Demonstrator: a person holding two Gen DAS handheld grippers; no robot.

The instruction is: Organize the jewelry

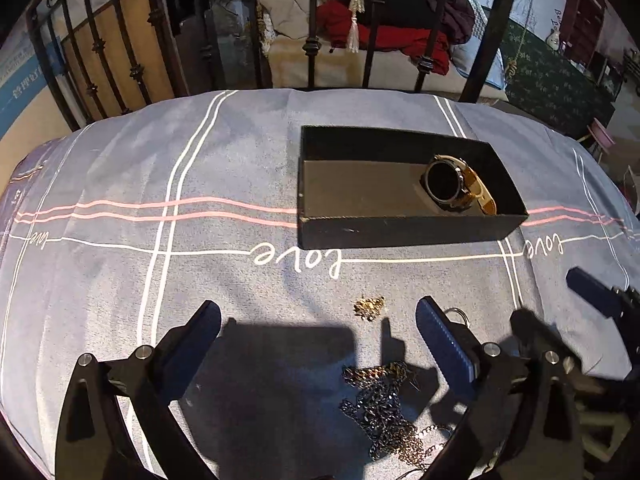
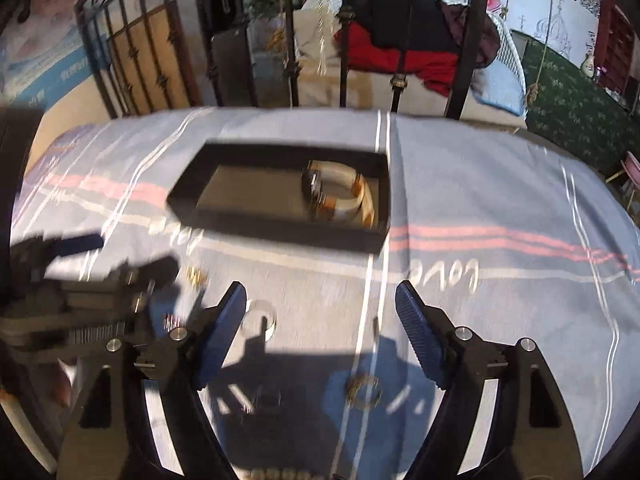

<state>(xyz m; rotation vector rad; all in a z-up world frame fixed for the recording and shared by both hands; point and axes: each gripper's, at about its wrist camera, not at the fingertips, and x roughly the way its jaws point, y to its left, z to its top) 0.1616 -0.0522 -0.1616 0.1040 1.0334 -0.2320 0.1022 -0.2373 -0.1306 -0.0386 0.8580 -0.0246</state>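
A black open box (image 1: pixel 400 228) sits on the grey-blue cloth and holds a gold watch (image 1: pixel 452 186); both also show in the right wrist view, the box (image 2: pixel 280 236) and the watch (image 2: pixel 340 194). My left gripper (image 1: pixel 318 320) is open and empty above the cloth. A dark chain (image 1: pixel 384 404) lies between its fingers, and a small gold piece (image 1: pixel 369 306) lies just ahead. My right gripper (image 2: pixel 320 304) is open and empty. A clear ring (image 2: pixel 259 320) lies by its left finger, and a gold ring (image 2: pixel 364 394) lies in shadow between the fingers.
The right gripper's fingers (image 1: pixel 592 292) show at the right edge of the left wrist view. The left gripper (image 2: pixel 80 264) shows at the left of the right wrist view. A black iron railing (image 1: pixel 376 28) stands behind the table. Beads (image 2: pixel 280 474) lie at the bottom edge.
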